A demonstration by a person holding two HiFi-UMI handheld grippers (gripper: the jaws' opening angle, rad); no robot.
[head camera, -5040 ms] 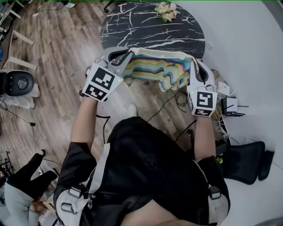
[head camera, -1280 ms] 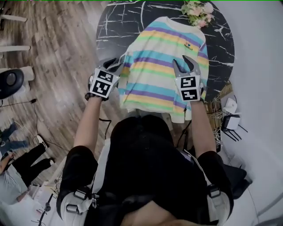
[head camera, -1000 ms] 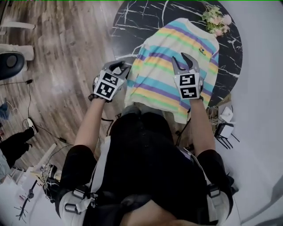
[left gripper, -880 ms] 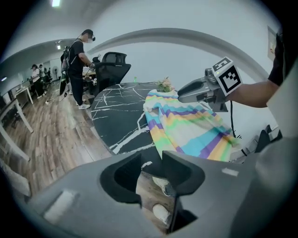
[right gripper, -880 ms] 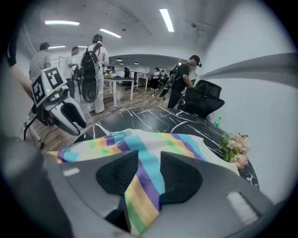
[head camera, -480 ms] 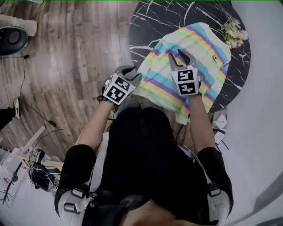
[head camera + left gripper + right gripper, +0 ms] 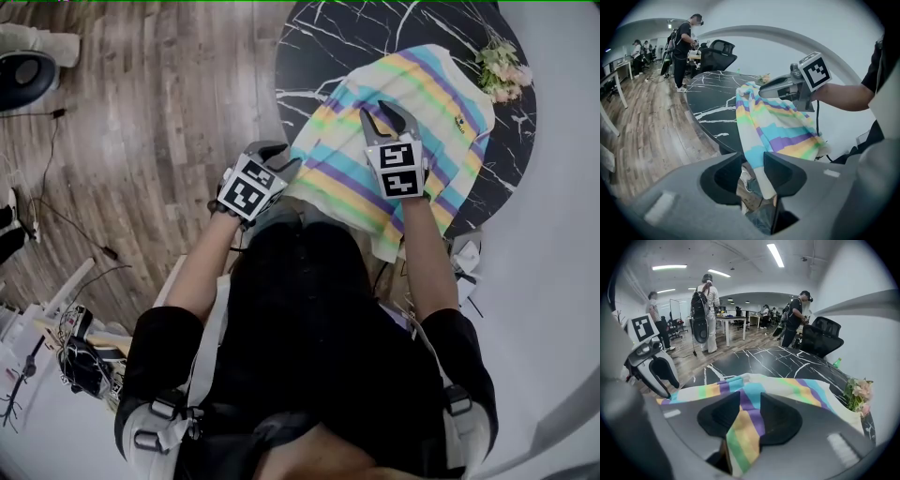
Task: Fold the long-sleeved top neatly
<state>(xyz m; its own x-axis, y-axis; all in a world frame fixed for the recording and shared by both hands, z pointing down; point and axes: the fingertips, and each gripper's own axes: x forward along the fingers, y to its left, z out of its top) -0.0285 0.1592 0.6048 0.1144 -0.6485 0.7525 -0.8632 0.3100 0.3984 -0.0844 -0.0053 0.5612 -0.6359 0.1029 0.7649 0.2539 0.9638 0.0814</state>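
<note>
The long-sleeved top (image 7: 422, 94), striped in pastel bands, lies spread on the round black marble table (image 7: 319, 47), and its near end hangs over the edge. My left gripper (image 7: 277, 157) is at the top's left side edge. In the left gripper view the left gripper (image 7: 753, 159) is shut on a hanging strip of the top (image 7: 778, 122). My right gripper (image 7: 391, 114) rests over the top's middle. In the right gripper view the right gripper (image 7: 750, 401) has just been closing its jaws on a raised fold of the top (image 7: 787, 385).
A small bunch of flowers (image 7: 502, 70) sits at the table's far right rim. A black office chair (image 7: 822, 338) and a green bottle (image 7: 836, 363) are beyond the table. Several people stand in the office behind. Cables lie on the wooden floor (image 7: 141, 141).
Five seconds ago the top hung bunched in the air between both grippers; now it lies spread on the table. Over the last second both grippers slid sideways and slightly down, then held still.
</note>
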